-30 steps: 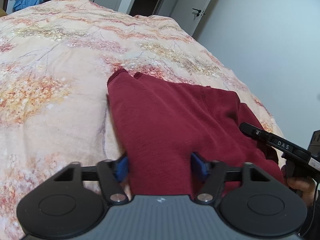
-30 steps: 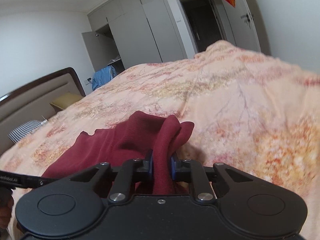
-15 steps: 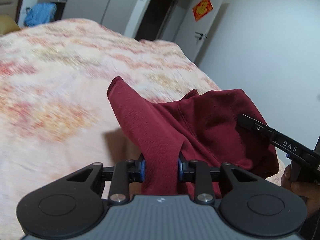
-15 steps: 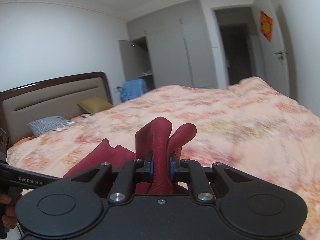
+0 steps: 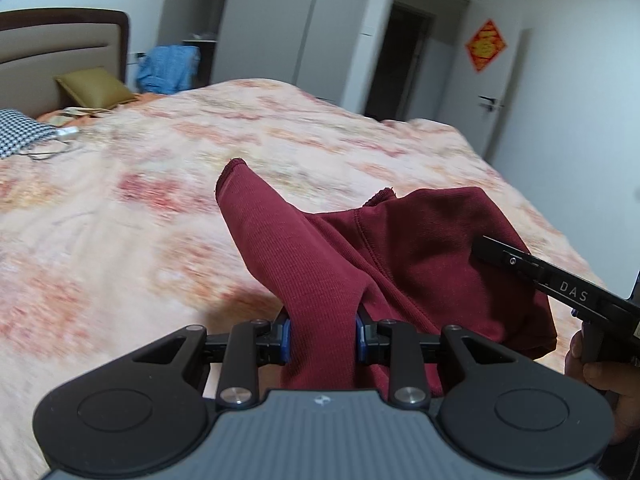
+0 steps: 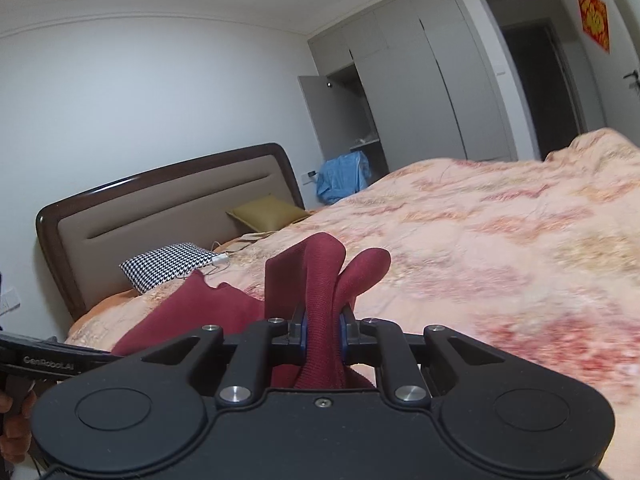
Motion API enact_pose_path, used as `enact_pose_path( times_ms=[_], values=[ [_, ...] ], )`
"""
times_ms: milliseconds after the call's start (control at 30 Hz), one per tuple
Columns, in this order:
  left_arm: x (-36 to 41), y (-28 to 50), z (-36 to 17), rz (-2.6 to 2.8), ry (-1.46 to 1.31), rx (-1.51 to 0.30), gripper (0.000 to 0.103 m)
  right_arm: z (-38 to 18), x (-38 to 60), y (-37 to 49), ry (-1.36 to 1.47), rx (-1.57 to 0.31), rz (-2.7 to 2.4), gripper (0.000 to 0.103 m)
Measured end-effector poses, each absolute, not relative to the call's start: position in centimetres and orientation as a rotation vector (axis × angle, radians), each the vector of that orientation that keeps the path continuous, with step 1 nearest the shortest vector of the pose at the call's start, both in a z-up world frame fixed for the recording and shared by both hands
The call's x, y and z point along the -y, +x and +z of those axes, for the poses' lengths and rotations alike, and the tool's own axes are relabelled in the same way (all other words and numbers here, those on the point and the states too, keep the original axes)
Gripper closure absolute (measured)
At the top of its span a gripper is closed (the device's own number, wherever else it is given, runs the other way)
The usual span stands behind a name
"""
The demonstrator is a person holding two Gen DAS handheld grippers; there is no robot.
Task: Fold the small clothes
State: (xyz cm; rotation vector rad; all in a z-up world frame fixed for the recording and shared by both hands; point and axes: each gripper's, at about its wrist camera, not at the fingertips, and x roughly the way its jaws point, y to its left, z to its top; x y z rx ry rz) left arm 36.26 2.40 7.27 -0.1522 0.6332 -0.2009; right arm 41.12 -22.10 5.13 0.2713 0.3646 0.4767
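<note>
At the far left we see the bed's brown headboard, with a houndstooth pillow and an olive cushion lying near it, and a heap of blue cloth by the open grey wardrobe beyond. The floral peach bedspread fills the middle of the scene. Above its near part we carry the dark red garment, lifted off the bedspread. Our left gripper has its blue pads pressed on a bunched edge of the garment, whose free corner sticks up and away from us. To the right, our right gripper pinches another gathered fold, its pads drawn close together on the cloth. The rest of the garment sags between the two grippers. On the far right wall a red paper ornament hangs on the door.
</note>
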Motion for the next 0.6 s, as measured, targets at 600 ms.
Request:
enact_pose_path(
  times_ms=[600],
  values=[
    [-6.5, 40.4, 0.0, -0.14, -0.304, -0.746, 0.056, -2.8, 23.6, 45.0, 0.319, -0.567, 0.351, 0.078]
  ],
)
